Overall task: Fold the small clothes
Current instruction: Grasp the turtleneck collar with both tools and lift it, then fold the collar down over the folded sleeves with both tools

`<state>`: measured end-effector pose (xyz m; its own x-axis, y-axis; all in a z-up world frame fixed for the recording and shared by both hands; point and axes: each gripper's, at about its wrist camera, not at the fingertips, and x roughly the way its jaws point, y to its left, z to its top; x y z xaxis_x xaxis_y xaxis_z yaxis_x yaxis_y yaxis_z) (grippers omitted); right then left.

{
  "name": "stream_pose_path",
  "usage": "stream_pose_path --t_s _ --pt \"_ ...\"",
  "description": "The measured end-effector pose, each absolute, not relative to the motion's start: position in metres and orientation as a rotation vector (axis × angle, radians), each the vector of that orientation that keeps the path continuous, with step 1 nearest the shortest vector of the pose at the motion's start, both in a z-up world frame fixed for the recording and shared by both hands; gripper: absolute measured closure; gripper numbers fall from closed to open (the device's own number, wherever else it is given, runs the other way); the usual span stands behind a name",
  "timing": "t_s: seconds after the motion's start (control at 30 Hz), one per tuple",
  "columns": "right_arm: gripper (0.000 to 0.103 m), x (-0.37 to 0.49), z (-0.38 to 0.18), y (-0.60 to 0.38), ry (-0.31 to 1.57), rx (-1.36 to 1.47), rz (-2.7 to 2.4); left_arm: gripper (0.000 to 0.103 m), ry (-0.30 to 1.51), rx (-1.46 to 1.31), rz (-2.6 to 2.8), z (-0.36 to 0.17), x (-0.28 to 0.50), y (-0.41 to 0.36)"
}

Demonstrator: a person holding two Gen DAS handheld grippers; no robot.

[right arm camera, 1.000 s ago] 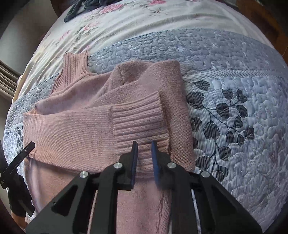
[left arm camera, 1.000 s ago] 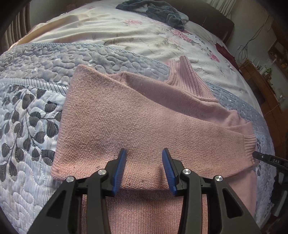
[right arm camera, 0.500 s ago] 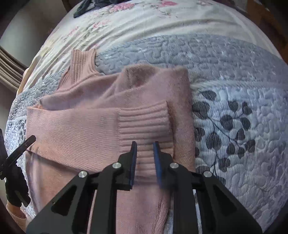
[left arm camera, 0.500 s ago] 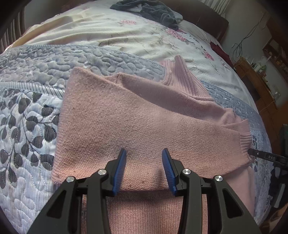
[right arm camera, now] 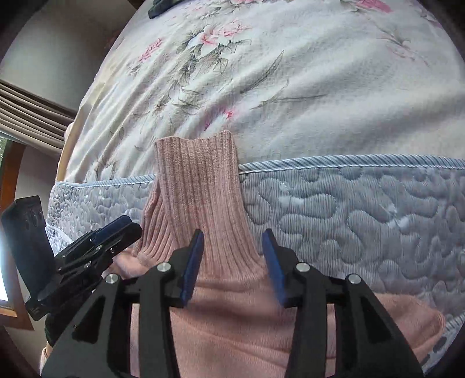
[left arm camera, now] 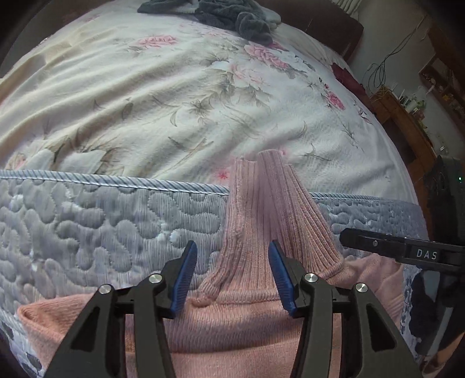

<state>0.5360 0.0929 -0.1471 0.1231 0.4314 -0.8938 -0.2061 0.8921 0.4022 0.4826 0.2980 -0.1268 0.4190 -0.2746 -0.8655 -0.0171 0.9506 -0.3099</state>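
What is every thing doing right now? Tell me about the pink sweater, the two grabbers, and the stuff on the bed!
pink sweater: lying on the quilt, body folded, not gripped.
ribbed collar: stretched out flat, unfolded, reaching onto the floral sheet.
left gripper: open, fingers either side of the collar base.
right gripper: open, over the collar base.
grey quilt: spread flat.
floral sheet: spread, slightly wrinkled.
dark grey clothes: crumpled heap at the far end.

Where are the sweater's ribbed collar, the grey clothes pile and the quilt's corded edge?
ribbed collar (right arm camera: 200, 186): right wrist view, middle of the ribbing.
grey clothes pile (left arm camera: 232, 14): left wrist view, centre of the heap.
quilt's corded edge (left arm camera: 116, 183): left wrist view, on the twisted piping.
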Motion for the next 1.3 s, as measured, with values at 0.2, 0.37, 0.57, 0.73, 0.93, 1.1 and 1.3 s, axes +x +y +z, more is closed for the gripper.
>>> stream_pose_path --t_s 0.2,0.37,0.57,0.73,0.93,1.1,1.3 --pt "0.054 0.553 -0.165 0.099 1.357 0.278 0.487 0.052 1.124 -0.300 -0.200 -0.143 0.501 0.292" --pt "0.095 0.557 -0.169 0.111 1.353 0.290 0.522 0.091 1.142 -0.333 -0.248 -0.148 0.507 0.281" --pt "0.096 0.537 -0.125 0.084 1.190 0.305 0.592 0.093 0.967 -0.434 -0.292 -0.113 0.479 0.301" --pt "0.096 0.488 -0.084 0.072 1.076 0.240 0.724 0.093 0.838 -0.387 -0.408 -0.075 0.429 0.299" --pt "0.095 0.416 -0.065 0.069 0.996 0.117 0.789 0.093 0.781 -0.363 -0.457 -0.070 0.361 0.301" --pt "0.094 0.372 -0.080 0.064 1.023 0.038 0.791 0.092 0.827 -0.341 -0.469 -0.091 0.319 0.300" --pt "0.088 0.329 -0.105 0.057 1.086 -0.021 0.777 0.090 0.889 -0.341 -0.468 -0.112 0.277 0.302"
